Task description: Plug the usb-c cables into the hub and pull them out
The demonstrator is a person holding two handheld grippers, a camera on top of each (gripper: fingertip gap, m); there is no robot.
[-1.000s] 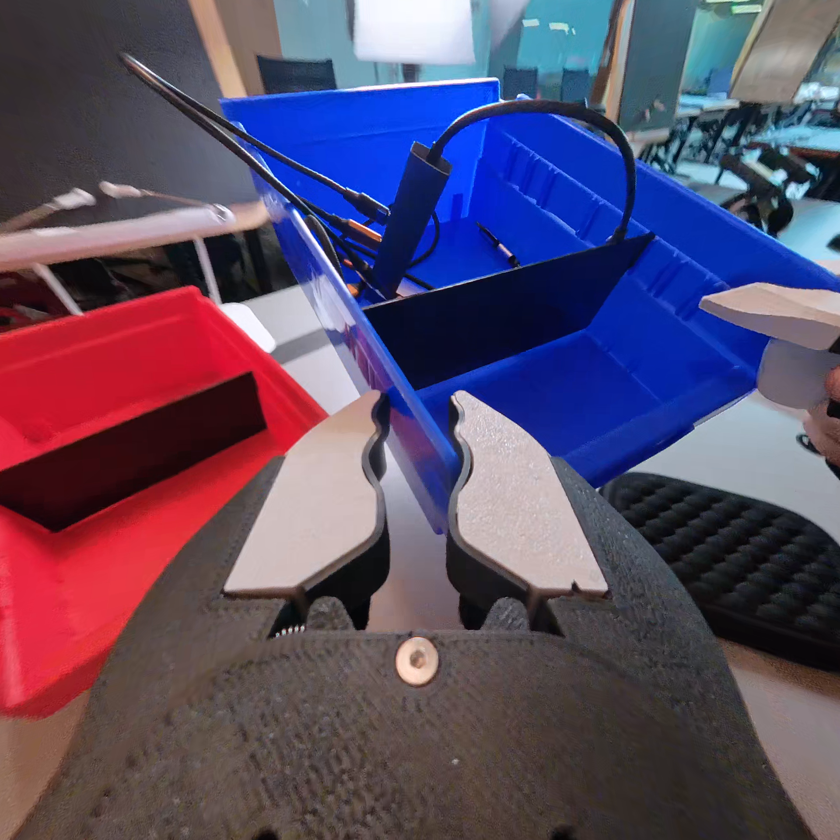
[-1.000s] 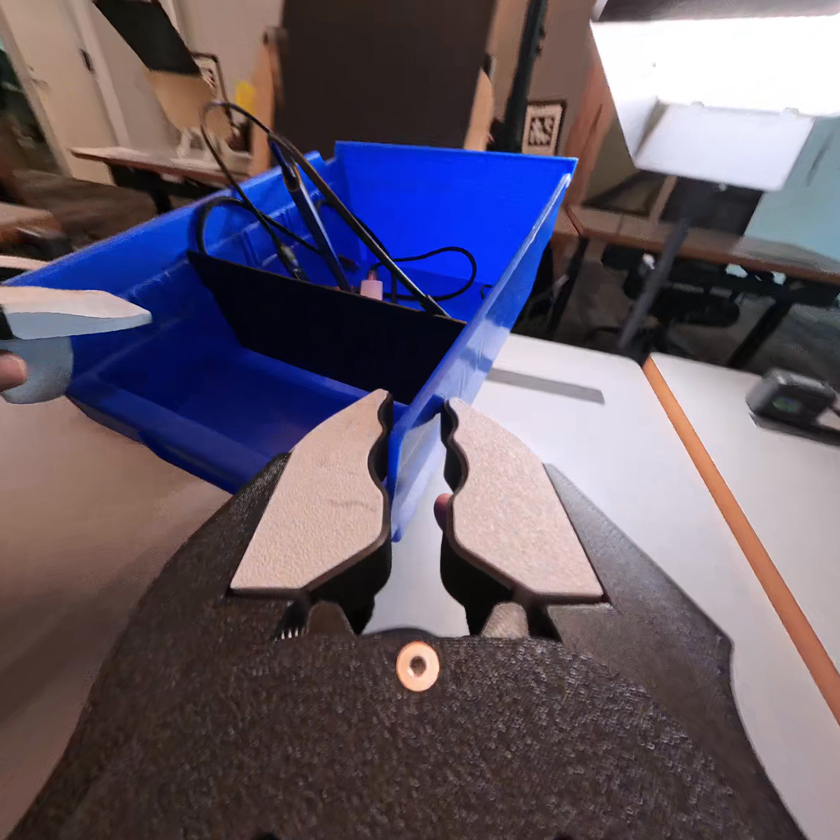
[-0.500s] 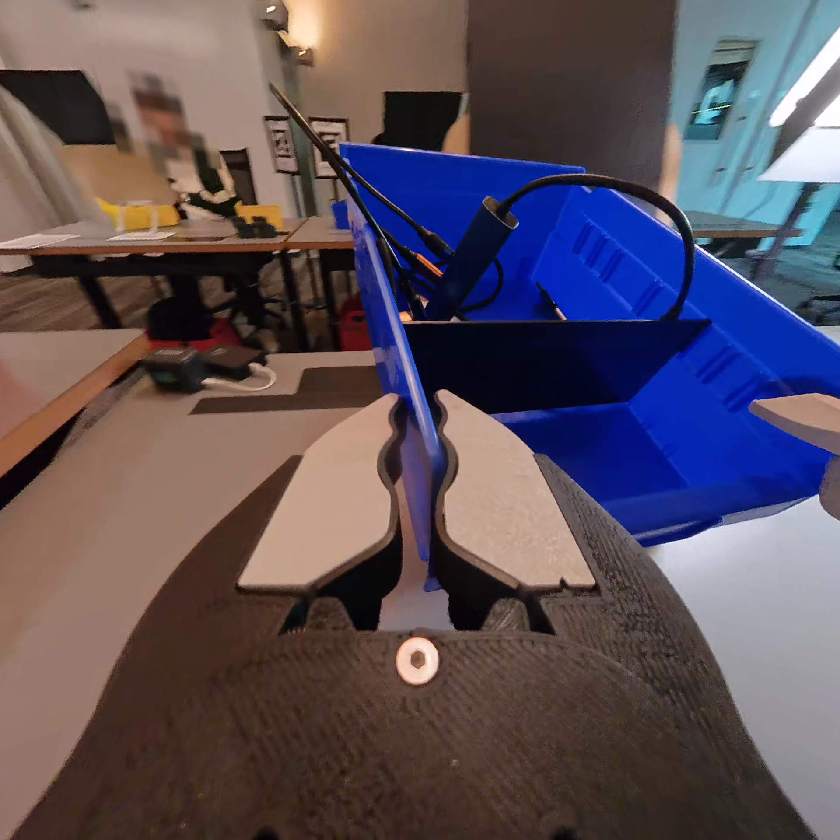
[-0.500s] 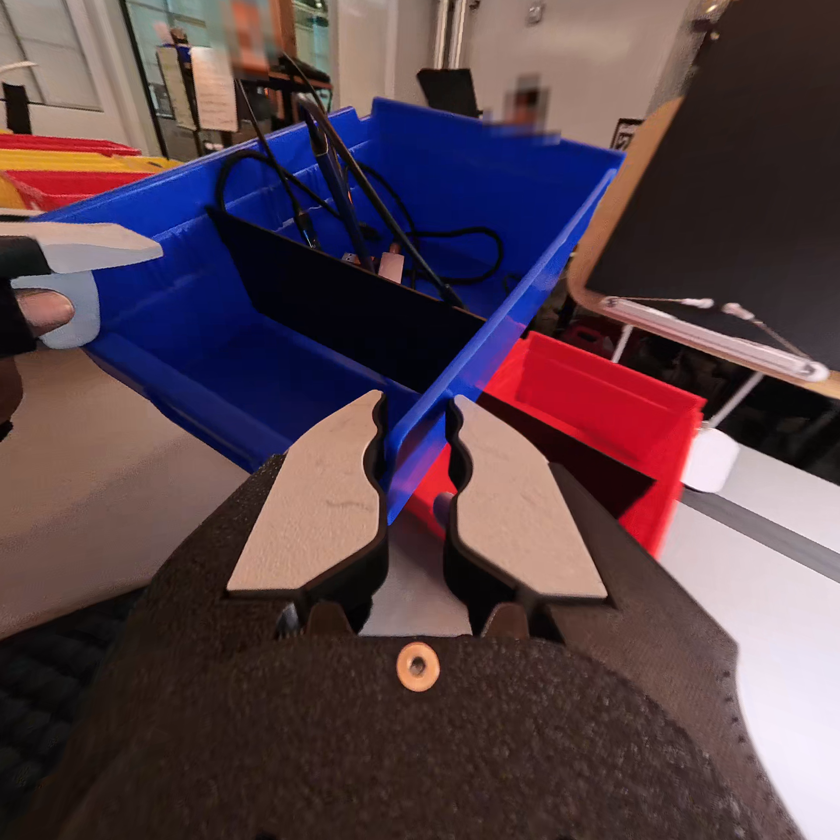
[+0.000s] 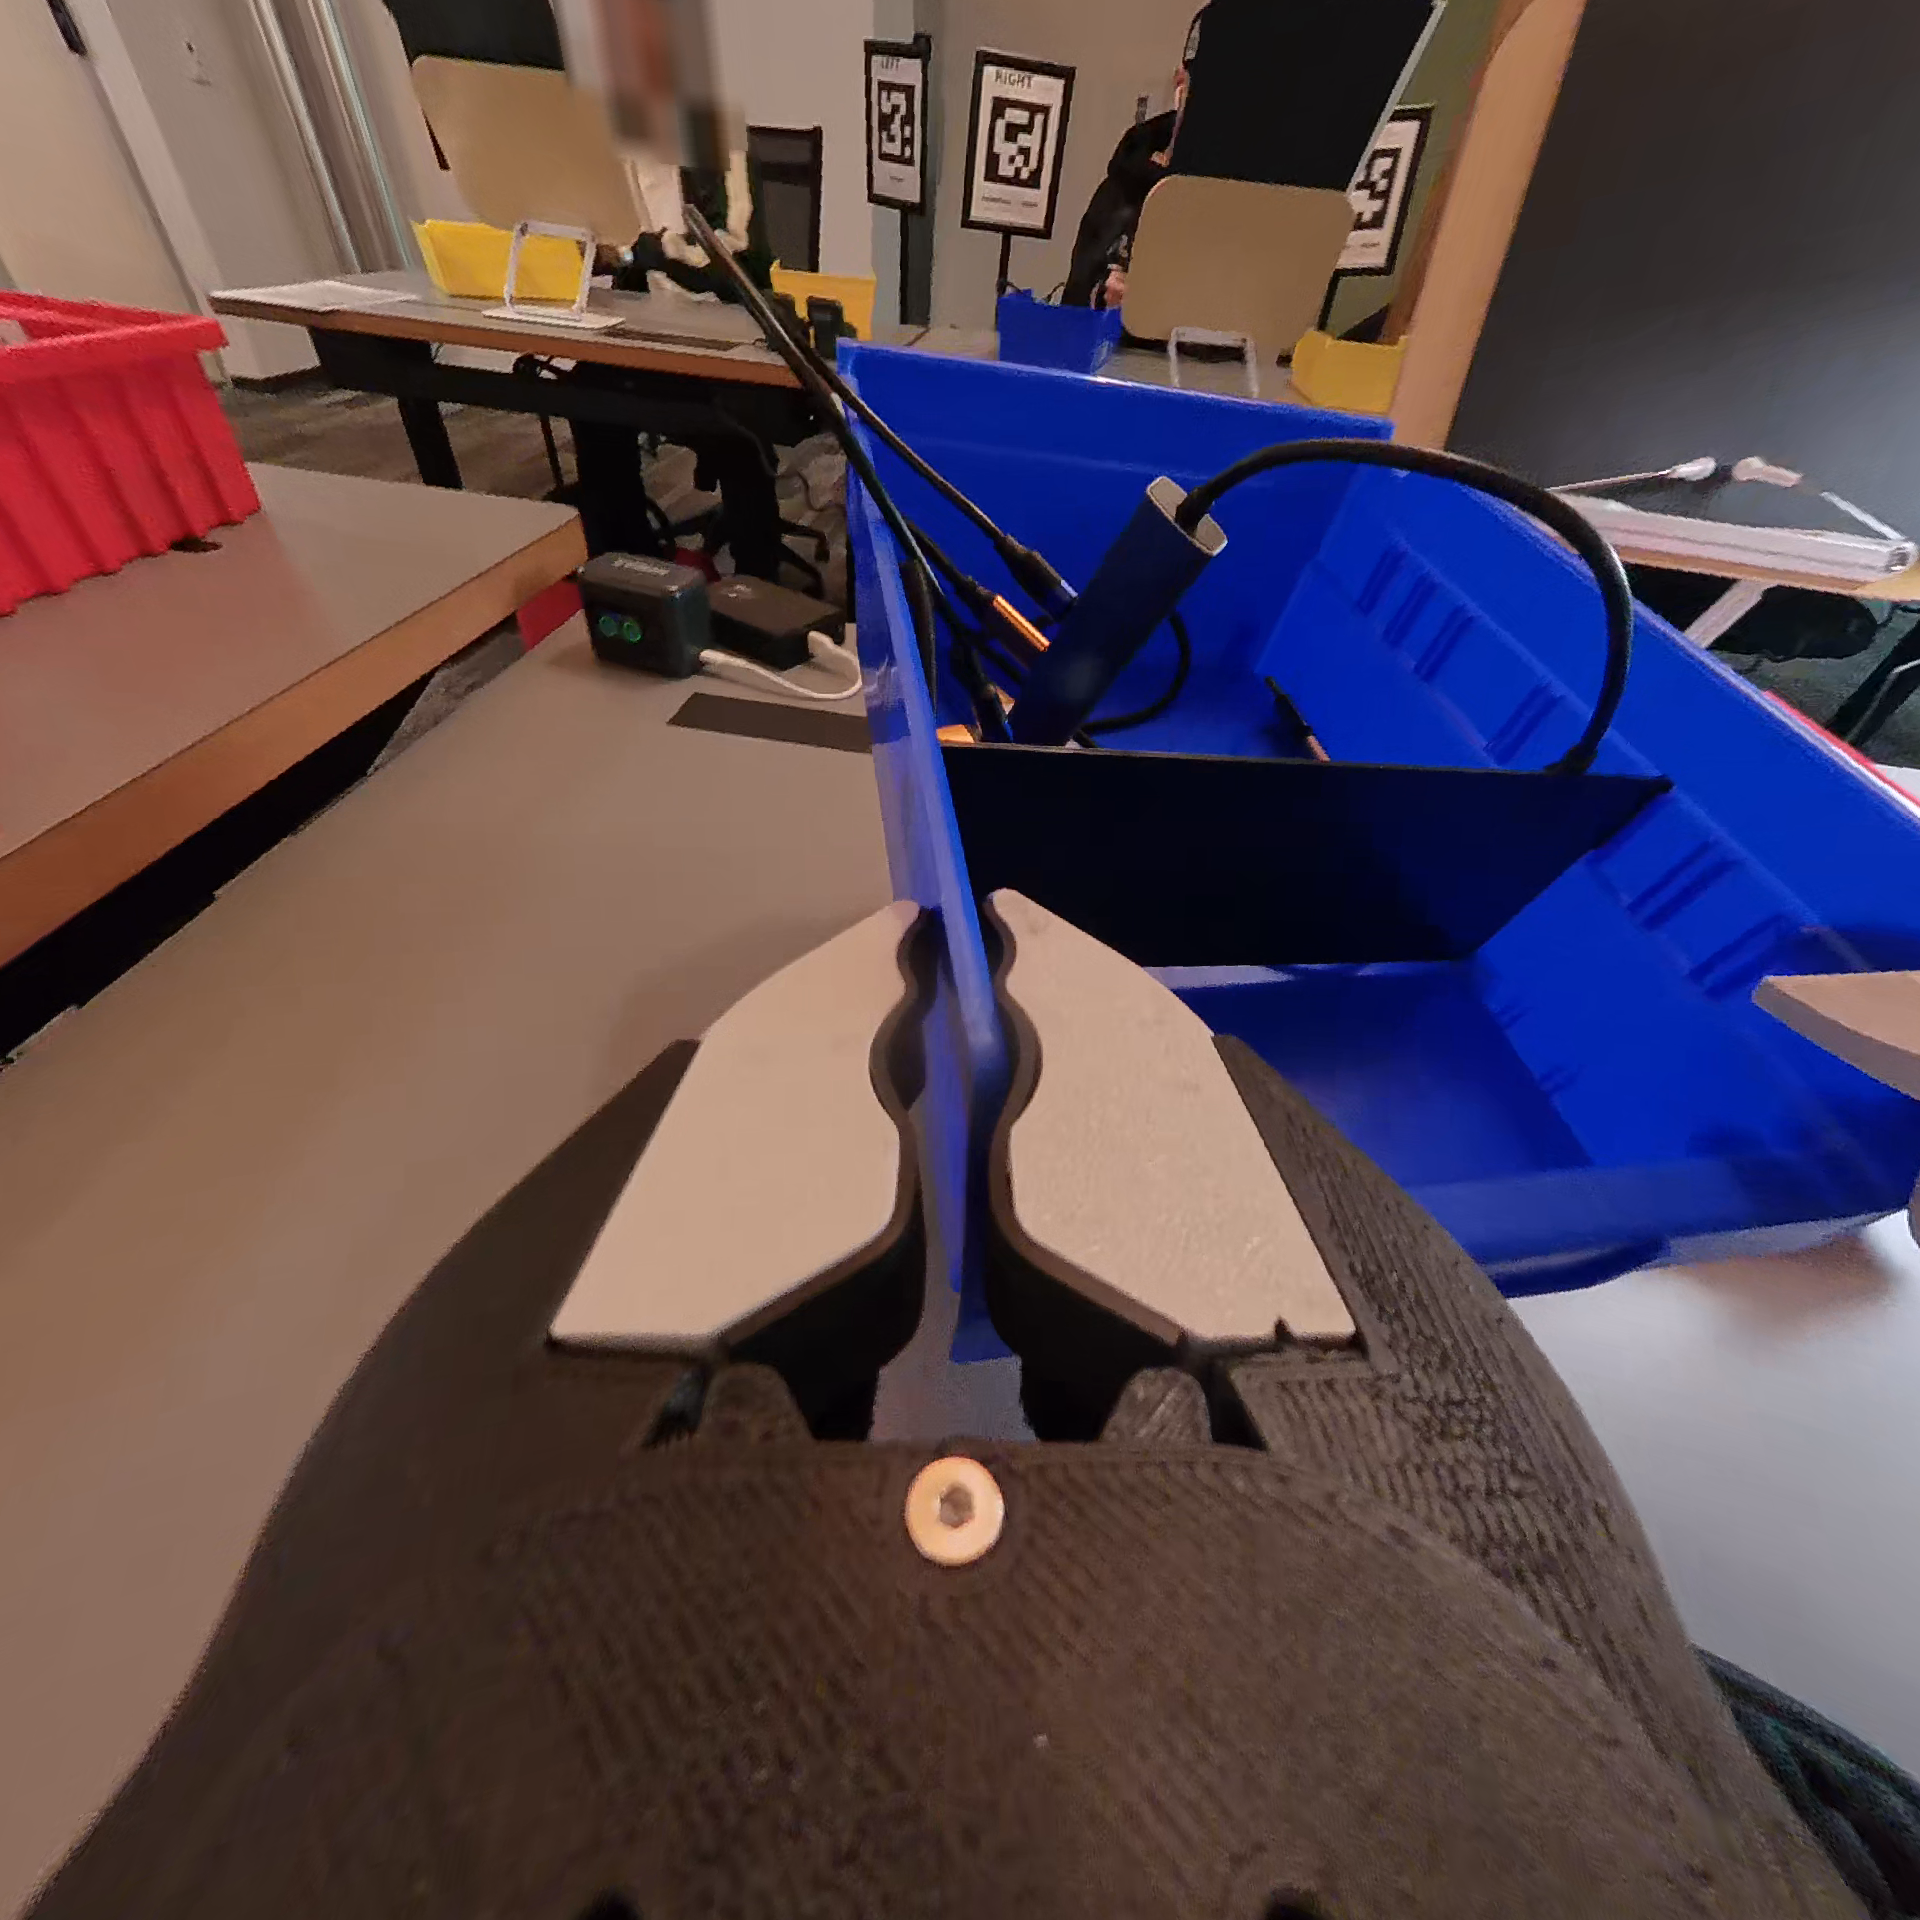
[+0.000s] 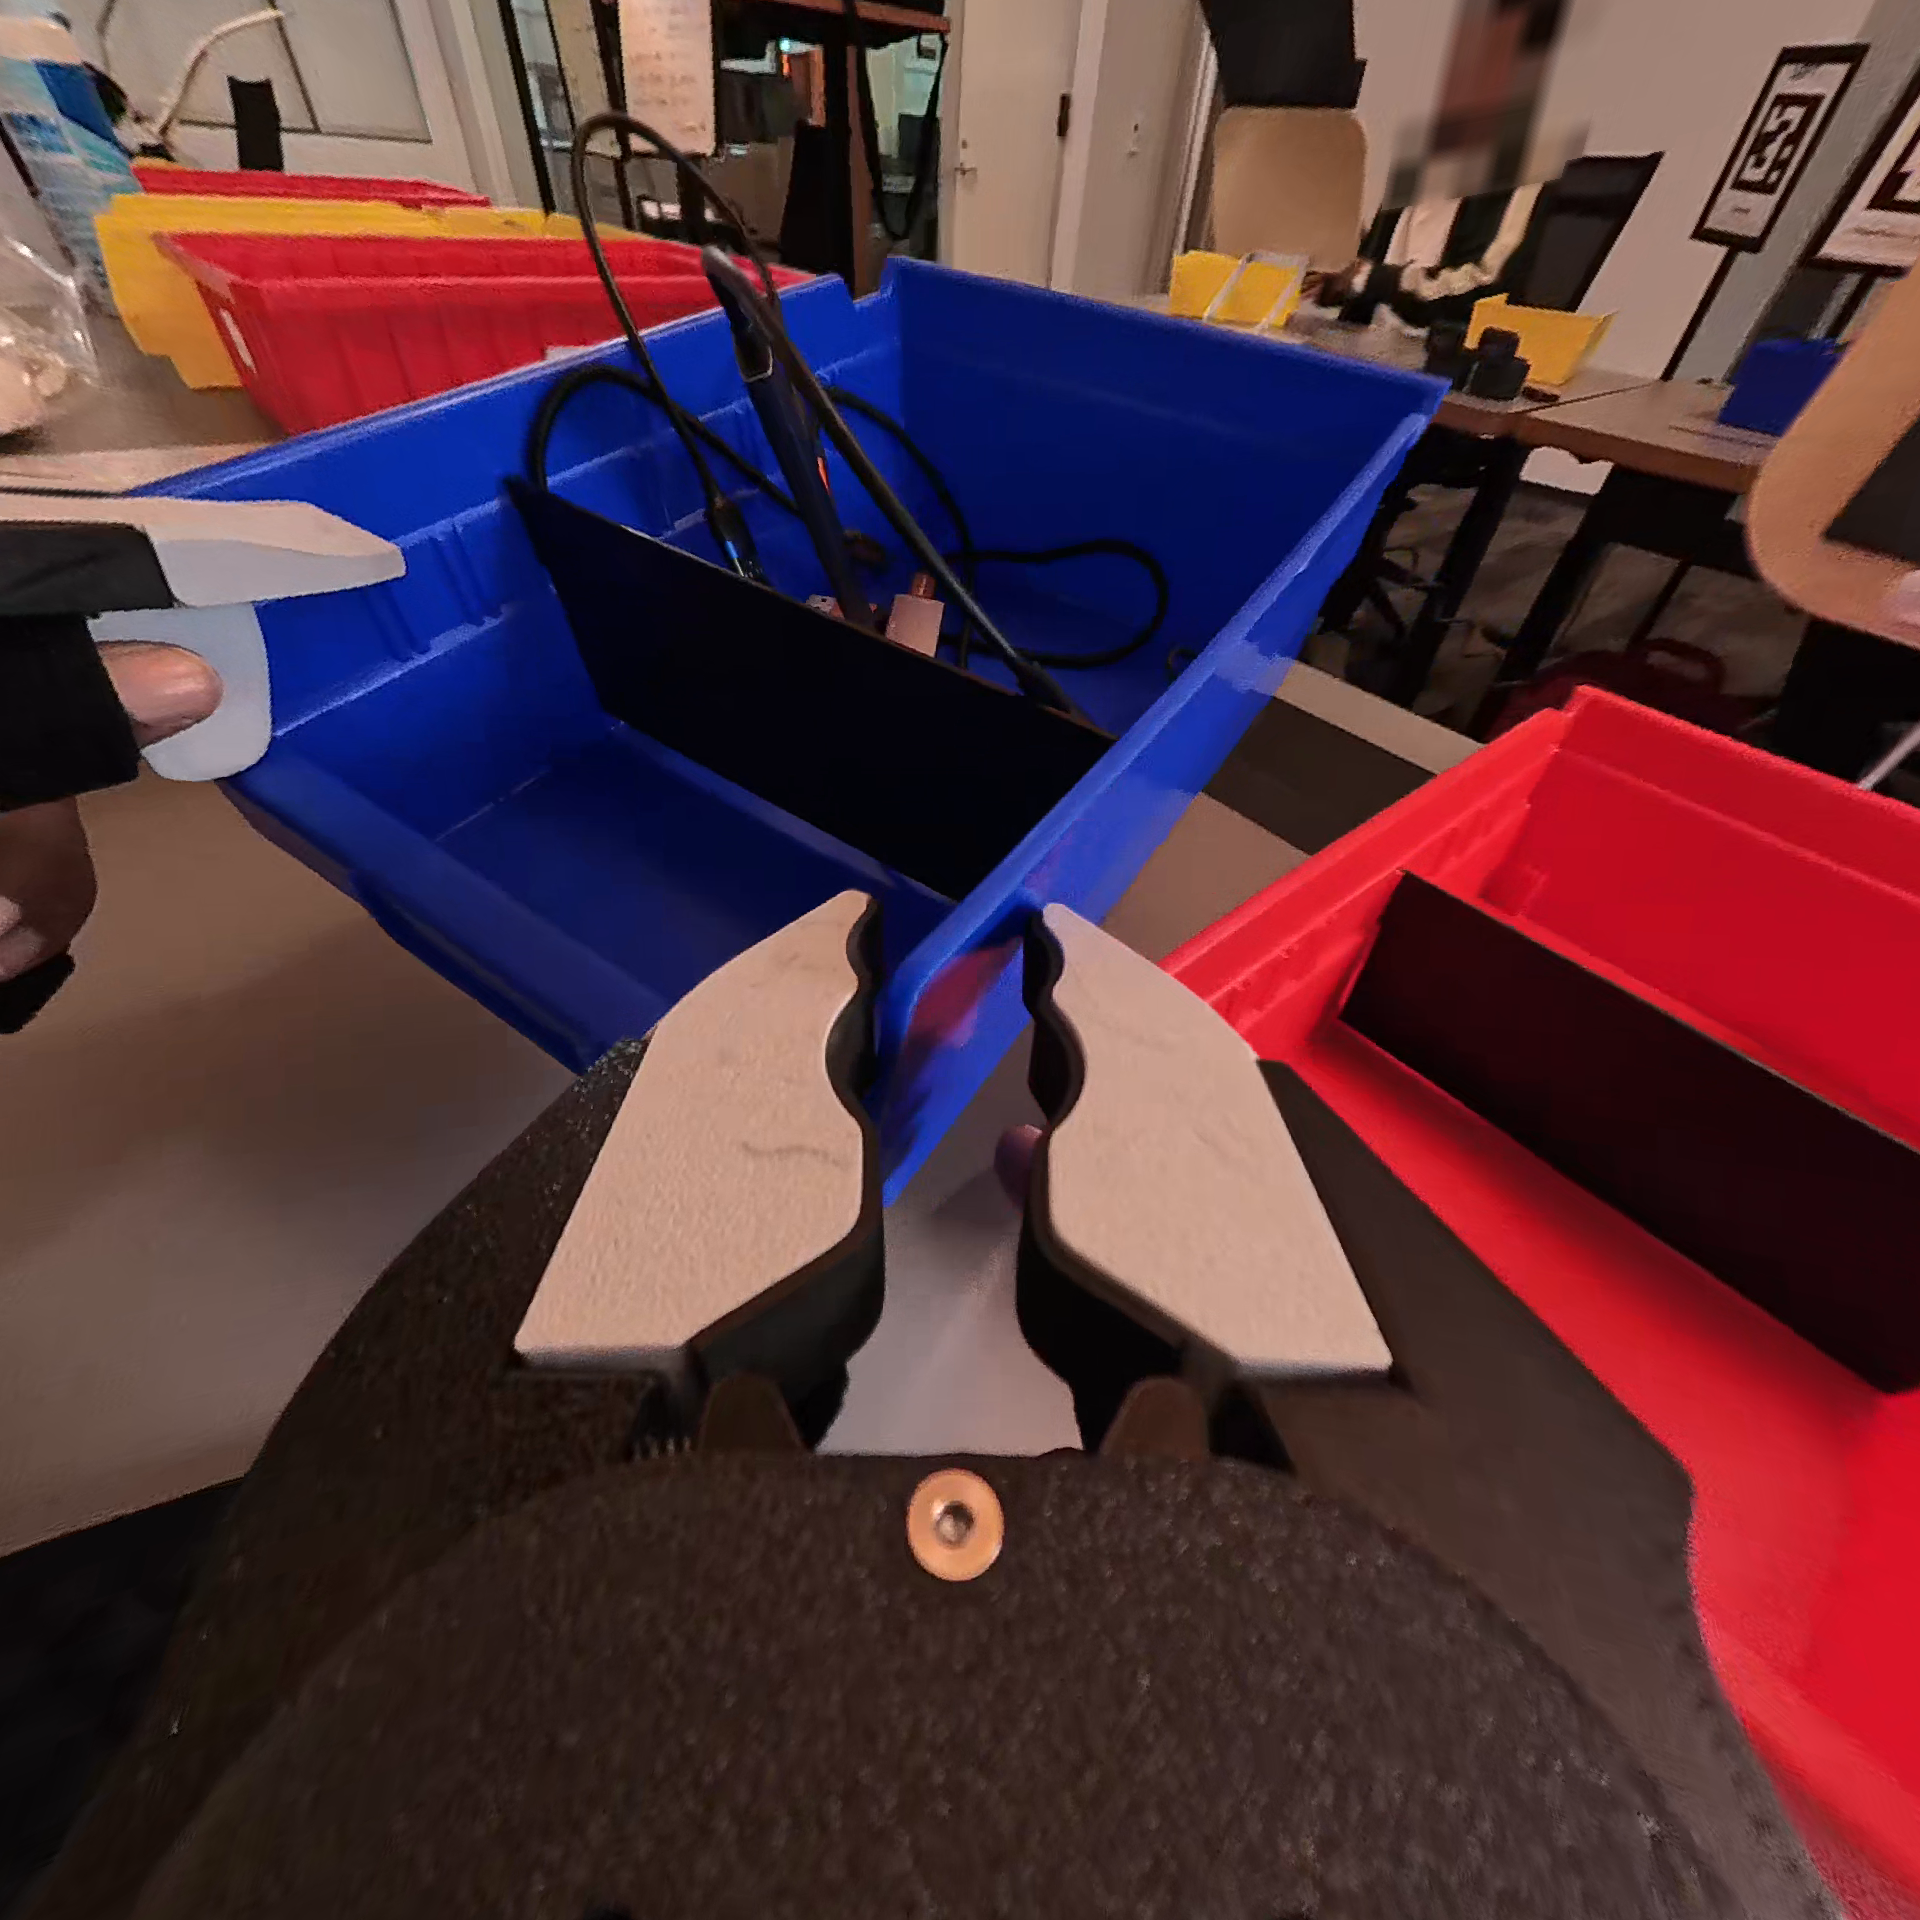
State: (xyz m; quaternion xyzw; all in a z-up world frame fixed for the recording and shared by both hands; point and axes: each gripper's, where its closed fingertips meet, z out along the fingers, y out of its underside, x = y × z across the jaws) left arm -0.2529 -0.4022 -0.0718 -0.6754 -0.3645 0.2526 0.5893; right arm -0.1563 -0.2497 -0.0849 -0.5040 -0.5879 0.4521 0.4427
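Open-plan lab workspace, set up for data collection.

Beyond the blue bin [image 5: 1143, 457], rows of long desks [image 5: 499, 322] carry yellow bins [image 5: 468, 255] and gear; black-and-white marker boards [image 5: 1016, 140] stand on poles behind it, red bins [image 6: 416, 301] stack up beside it, and a person [image 5: 1132, 197] sits at the far desks.

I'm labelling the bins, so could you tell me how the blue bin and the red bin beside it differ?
The blue bin is held at both side walls by the left claw and right claw; the red bin is ungripped. The blue bin's far compartment holds a hub and cables; the red bin looks empty. Both have a dark divider.
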